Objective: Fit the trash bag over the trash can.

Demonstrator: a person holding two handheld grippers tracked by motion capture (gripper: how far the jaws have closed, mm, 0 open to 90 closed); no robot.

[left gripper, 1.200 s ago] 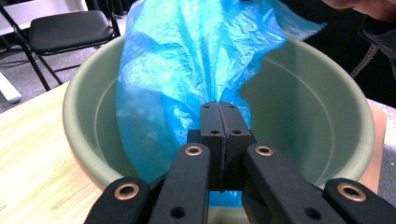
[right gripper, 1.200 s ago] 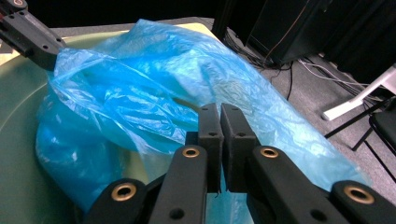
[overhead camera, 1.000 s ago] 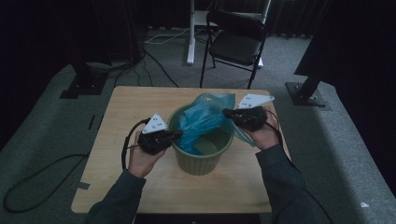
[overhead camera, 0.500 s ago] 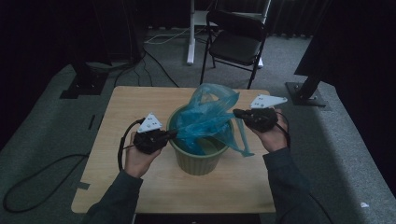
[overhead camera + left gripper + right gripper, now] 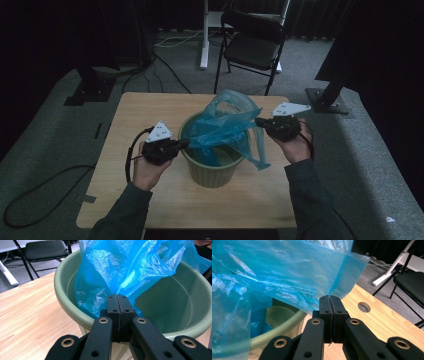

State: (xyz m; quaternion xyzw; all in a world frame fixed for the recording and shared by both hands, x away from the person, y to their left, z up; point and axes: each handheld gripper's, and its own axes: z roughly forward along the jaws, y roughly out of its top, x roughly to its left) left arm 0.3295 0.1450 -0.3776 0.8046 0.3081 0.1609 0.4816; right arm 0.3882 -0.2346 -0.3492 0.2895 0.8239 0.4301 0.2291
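Blue plastic bag [image 5: 225,125], thin, crinkled, see-through, sits partly inside the green bucket [image 5: 212,172] near the middle of the wooden table [image 5: 140,110], upper part billowing above the bucket rim. Bag bottom hidden down inside bucket; a loose strip hangs over the bucket's right rim in the high view, its end hard to read against the dim tabletop. Left gripper [image 5: 182,144] at the bucket's left rim, jaws together and clamped on a bag edge. Right gripper [image 5: 258,121] just right of the bucket, above rim height, jaws together, pinching another bag edge. High view is dark; pinch points too small to see there.

Left gripper view: closed jaw tips [image 5: 117,298] right over the near rim of the bucket [image 5: 70,312], bag [image 5: 120,267] film bunched between them, smooth bucket interior visible on the right. Far rim cut off by the frame.

Right gripper view: jaw tips [image 5: 329,298] shut on a seam corner of the bag [image 5: 274,272], film stretched taut leftward; bucket [image 5: 279,325] rim seen partly through the plastic, blurred. A round hole [image 5: 364,307] in the tabletop shows right of the bucket. Black folding chair [image 5: 252,45] stands on the floor beyond the table, behind the bucket.
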